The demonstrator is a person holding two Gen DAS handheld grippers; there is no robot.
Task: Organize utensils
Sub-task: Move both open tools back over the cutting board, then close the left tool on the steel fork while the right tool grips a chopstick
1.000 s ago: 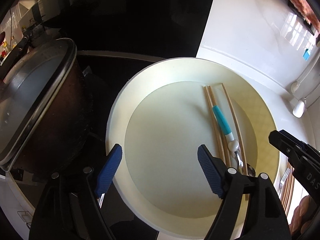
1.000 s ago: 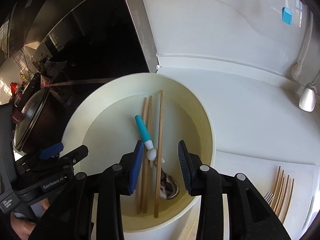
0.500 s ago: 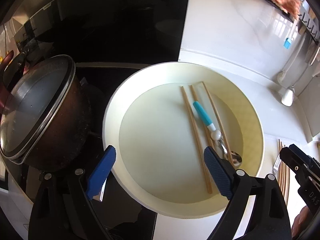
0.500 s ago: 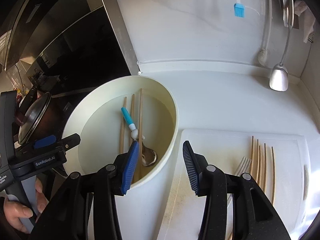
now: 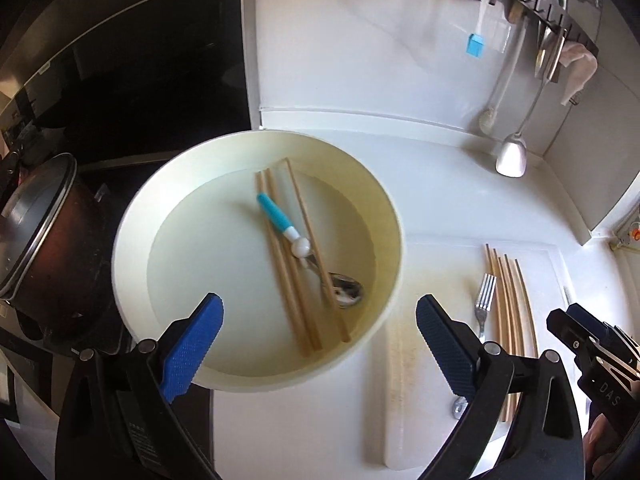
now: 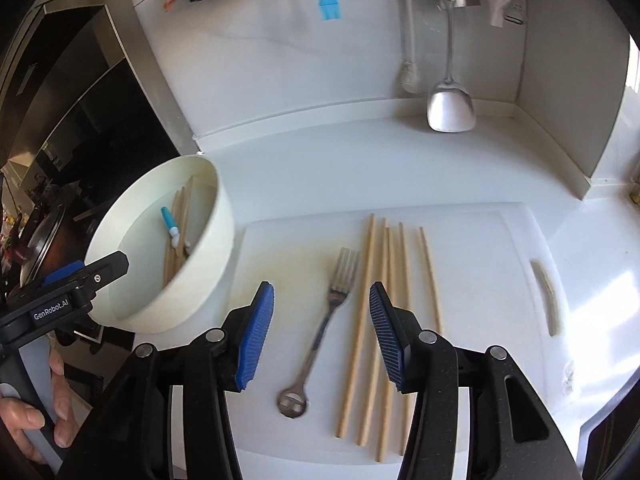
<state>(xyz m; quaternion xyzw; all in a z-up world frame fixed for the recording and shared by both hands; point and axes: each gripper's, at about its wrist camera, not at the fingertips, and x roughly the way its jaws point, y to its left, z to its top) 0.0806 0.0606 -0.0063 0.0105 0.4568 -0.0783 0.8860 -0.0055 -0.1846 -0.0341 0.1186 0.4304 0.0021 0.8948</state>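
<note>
right gripper (image 6: 320, 332) fingers spread wide, empty, hanging over the cutting board (image 6: 480, 248). on the board under it: fork (image 6: 320, 328) between the fingers, handle end nearest; chopsticks (image 6: 386, 320) just right of the fork, lying roughly parallel.

left gripper (image 5: 316, 344) fingers spread wide, empty, over the near rim of the bowl (image 5: 384, 208), which sits touching the board's left edge. in the bowl: more chopsticks (image 5: 288, 276) and a spoon with a blue handle (image 5: 276, 216) lying across them.

judgement: step is picking the fork. close across the narrow handle, not the tines; come down square so the right finger misses the nearest chopstick.

beyond the board: spatula (image 6: 450, 108) against the wall.
</note>
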